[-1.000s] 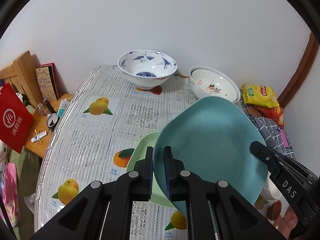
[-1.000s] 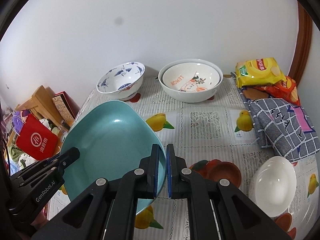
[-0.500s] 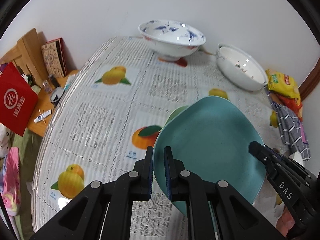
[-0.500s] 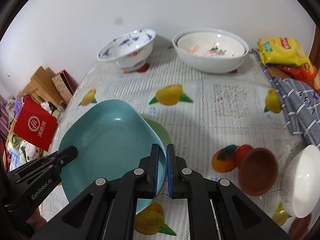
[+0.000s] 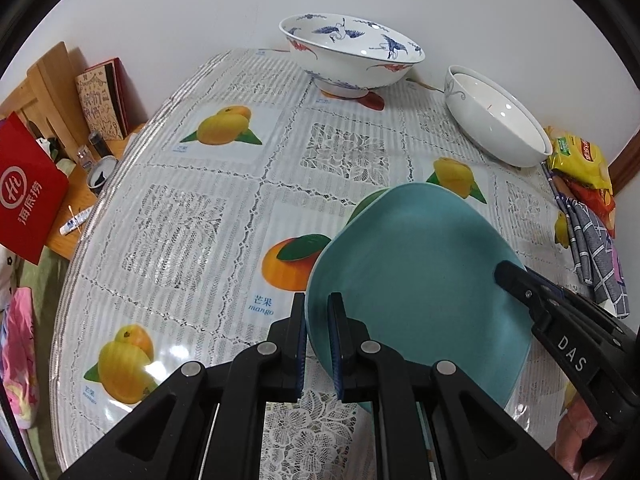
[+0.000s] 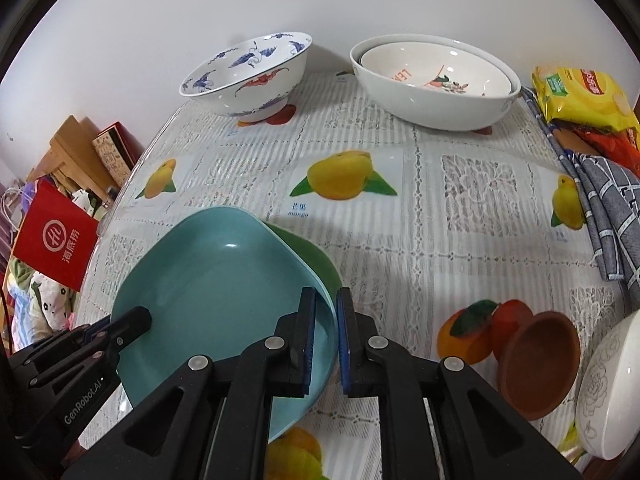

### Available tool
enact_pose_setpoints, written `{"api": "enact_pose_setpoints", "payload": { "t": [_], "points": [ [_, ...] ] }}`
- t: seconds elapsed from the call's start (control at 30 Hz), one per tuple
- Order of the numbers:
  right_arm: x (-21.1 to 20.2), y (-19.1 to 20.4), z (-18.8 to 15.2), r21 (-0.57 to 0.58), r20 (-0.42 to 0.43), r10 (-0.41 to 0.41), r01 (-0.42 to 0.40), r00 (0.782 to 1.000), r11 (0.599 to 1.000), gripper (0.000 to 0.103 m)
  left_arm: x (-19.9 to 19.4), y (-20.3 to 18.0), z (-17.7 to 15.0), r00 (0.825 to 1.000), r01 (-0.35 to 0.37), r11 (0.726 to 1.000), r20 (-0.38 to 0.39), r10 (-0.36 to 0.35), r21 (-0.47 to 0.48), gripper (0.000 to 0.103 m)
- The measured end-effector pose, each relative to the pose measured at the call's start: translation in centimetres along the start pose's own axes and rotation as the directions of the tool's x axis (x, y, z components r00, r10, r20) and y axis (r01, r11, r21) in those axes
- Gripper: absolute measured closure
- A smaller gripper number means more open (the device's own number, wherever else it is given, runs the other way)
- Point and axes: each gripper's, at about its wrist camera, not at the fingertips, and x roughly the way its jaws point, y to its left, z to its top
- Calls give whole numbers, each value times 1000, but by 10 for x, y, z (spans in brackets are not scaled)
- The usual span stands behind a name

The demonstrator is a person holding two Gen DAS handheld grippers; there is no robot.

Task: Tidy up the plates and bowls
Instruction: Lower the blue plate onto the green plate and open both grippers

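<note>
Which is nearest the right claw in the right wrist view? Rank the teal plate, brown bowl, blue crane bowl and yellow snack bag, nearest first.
1. Teal plate: its rim sits between the right claw's fingers.
2. Brown bowl: just right of the claw, tipped on its side.
3. Blue crane bowl: far back, left.
4. Yellow snack bag: far back, right corner; too close to call against the crane bowl.

Two plates are lying stacked, one teal plate (image 6: pixel 224 280) over one green plate (image 6: pixel 316 256). Five bowls are standing about: one crane-patterned bowl (image 6: pixel 248 80), two nested white bowls (image 6: pixel 432 92), one brown bowl (image 6: pixel 536 364), one white embossed bowl (image 6: pixel 608 392).
</note>
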Motion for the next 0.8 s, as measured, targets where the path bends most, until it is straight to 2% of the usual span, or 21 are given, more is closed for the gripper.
{"api": "enact_pose_setpoints", "payload": {
  "t": [0.17, 0.33, 0.43, 0.53, 0.6, 0.67, 0.8],
  "points": [
    [-8, -3, -5, 4, 8, 25, -25, 1000, 1000, 85, 2, 2, -1, 1000, 10, 1000, 7, -10, -7, 93],
    [-17, -4, -19, 8, -7, 34, -34, 999, 999, 85, 1, 1, -3, 1000, 10, 1000, 15, -10, 0, 92],
    [-9, 1, -24, -5, -33, 10, -10, 999, 1000, 85, -1, 2, -5, 999, 32, 999, 20, -32, 4, 90],
    [-4, 1, -23, 15, -22, -7, 7, 1000, 1000, 90, -5, 2, -8, 998, 57, 998, 22, -57, 26, 85],
    [-2, 1, -21, 14, -10, -23, 23, 1000, 1000, 92, -8, 2, -8, 997, 62, 997, 32, -63, 38, 70],
    [2, 3, -16, 8, -4, -38, 38, 999, 999, 94, -12, 2, -7, 998, 53, 997, 42, -56, 54, 62],
    [-4, 3, -11, 11, 15, -22, 22, 1000, 1000, 92, -19, 3, -7, 997, 52, 997, 56, -55, 64, 59]
  ]
}}
